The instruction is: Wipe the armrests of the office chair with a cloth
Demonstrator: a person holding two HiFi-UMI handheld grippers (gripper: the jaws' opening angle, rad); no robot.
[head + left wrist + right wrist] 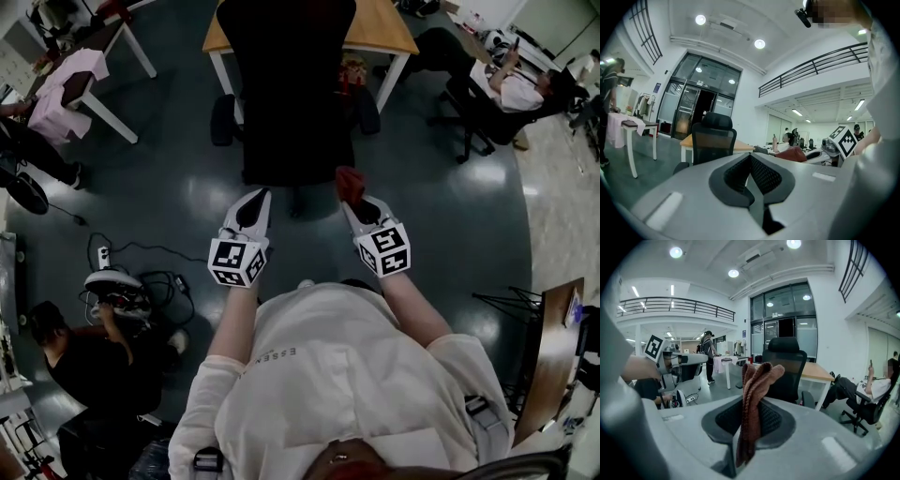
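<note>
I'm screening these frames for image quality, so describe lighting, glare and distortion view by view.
Head view: dim, the office chair nearly black, glare patches on the floor. Left gripper view: bright, fisheye-bent, ceiling lights blown out. Right gripper view: same fisheye bend, cloth sharp.

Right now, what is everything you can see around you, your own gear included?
black mesh-backed office chair: one, black, straight ahead
padded armrests: two, black, one on each side of the chair
wooden-topped table with white legs: one, tan and white, beyond the chair
white table draped with pink fabric: one, upper left
white power strip with cables: one, on the floor at left
other people: at least two, one seated upper right, one crouching lower left
reddish-brown knitted cloth: one, clamped in the right hand-held gripper
left hand-held gripper: one, grey-white, shut, empty
</note>
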